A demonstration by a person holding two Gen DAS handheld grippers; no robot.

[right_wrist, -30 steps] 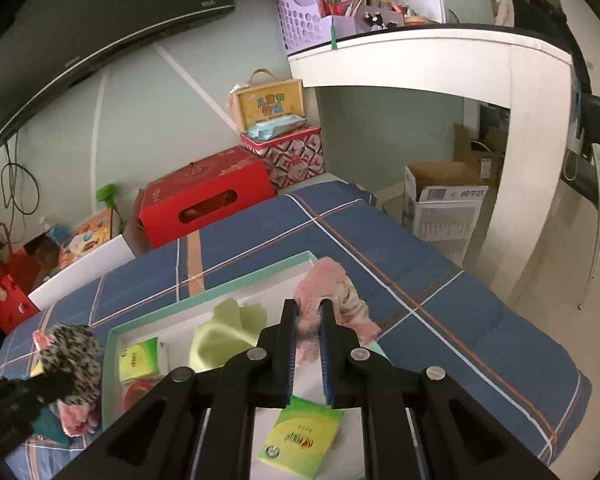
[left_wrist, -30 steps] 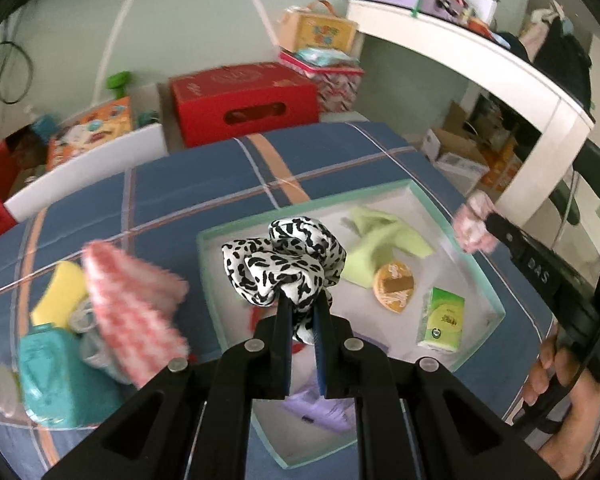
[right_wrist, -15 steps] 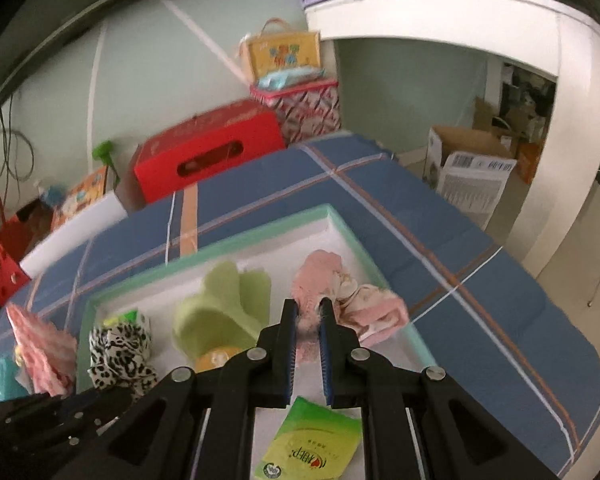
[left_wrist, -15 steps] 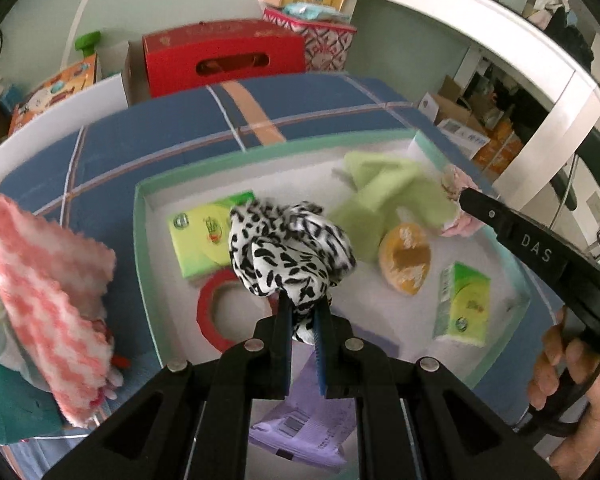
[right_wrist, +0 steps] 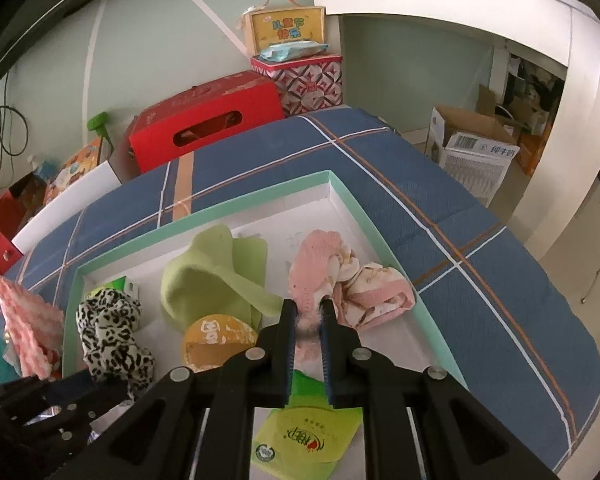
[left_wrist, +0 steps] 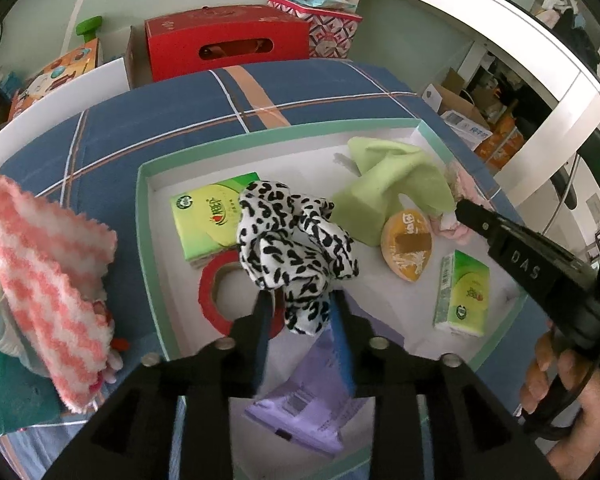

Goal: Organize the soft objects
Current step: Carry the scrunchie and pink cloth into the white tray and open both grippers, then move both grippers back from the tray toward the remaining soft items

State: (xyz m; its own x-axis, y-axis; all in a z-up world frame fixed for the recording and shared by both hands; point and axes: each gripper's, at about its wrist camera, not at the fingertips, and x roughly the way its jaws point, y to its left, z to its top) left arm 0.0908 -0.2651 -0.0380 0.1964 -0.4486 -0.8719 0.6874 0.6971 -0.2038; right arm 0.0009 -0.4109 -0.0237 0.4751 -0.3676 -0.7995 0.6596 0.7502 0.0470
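Observation:
A black-and-white spotted scrunchie (left_wrist: 296, 240) rests in the white tray with a mint rim (left_wrist: 144, 240), over a red tape roll. My left gripper (left_wrist: 299, 298) is opening its jaws; the scrunchie's tail hangs loose between them, not pinched. In the right wrist view my right gripper (right_wrist: 309, 306) pinches a pink patterned cloth (right_wrist: 320, 264) that lies on the tray floor near the right rim (right_wrist: 372, 232); its jaws are starting to open. A light green cloth (right_wrist: 204, 276) lies between the two. The scrunchie (right_wrist: 108, 328) also shows at the tray's left.
The tray also holds green tissue packs (left_wrist: 210, 216), a red tape roll (left_wrist: 214, 296), an orange round item (left_wrist: 408, 244) and a purple packet (left_wrist: 308, 400). A pink-and-white striped cloth (left_wrist: 48, 272) lies left of the tray. A red box (left_wrist: 224, 40) stands behind.
Both grippers have come down to the tray with their cloths. The left jaws have parted, and the scrunchie now rests in the tray. The right jaws are barely wider.

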